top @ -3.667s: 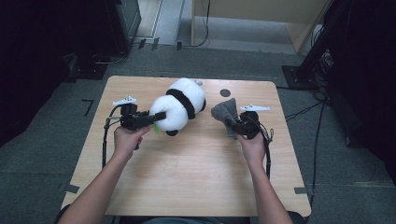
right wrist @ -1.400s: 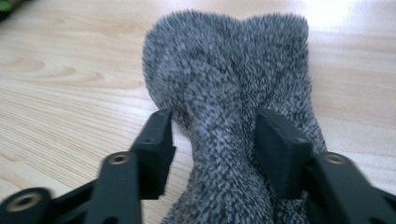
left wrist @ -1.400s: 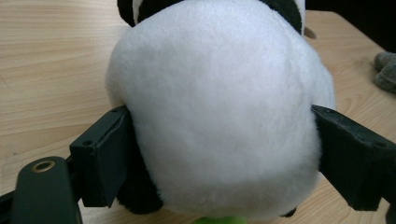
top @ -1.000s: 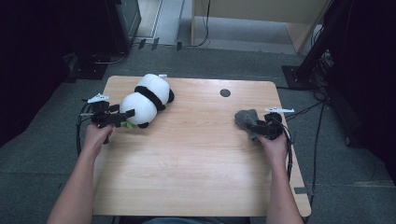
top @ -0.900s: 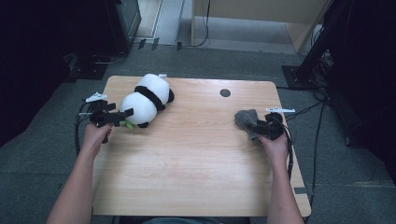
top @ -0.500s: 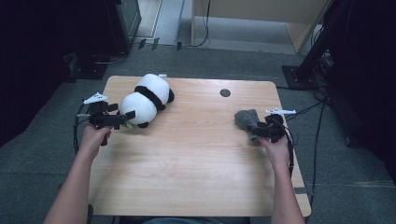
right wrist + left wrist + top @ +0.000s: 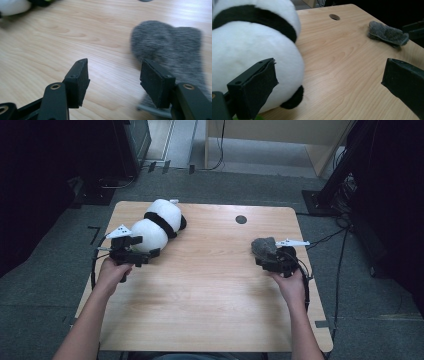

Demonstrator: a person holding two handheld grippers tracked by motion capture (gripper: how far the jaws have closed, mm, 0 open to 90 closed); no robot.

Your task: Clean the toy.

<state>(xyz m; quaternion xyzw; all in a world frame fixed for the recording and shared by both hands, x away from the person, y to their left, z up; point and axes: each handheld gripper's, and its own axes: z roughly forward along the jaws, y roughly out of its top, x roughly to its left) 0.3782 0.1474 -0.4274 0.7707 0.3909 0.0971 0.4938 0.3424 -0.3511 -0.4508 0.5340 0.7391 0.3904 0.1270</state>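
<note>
A black-and-white panda plush (image 7: pixel 156 224) lies at the table's back left. My left gripper (image 7: pixel 150 254) is just in front of it, open. In the left gripper view the jaws (image 7: pixel 329 85) stand wide apart, and the panda (image 7: pixel 249 47) bulges past the left one without being pinched. A grey fuzzy cloth (image 7: pixel 264 247) lies at the right side. My right gripper (image 7: pixel 262 261) is right behind it, open. In the right gripper view (image 7: pixel 116 80) bare wood shows between the jaws, and the cloth (image 7: pixel 170 42) lies beyond and under the right one.
The wooden table (image 7: pixel 210 295) has a round cable hole (image 7: pixel 241 219) at the back middle. Cables trail from both grippers over the table's sides. Dark equipment stands on the grey floor around the table, and a wooden cabinet (image 7: pixel 280 140) stands behind it.
Since the oldest frame the panda and cloth went from the table's middle out to its sides. In the last second both grippers backed slightly towards the person; panda and cloth lie still.
</note>
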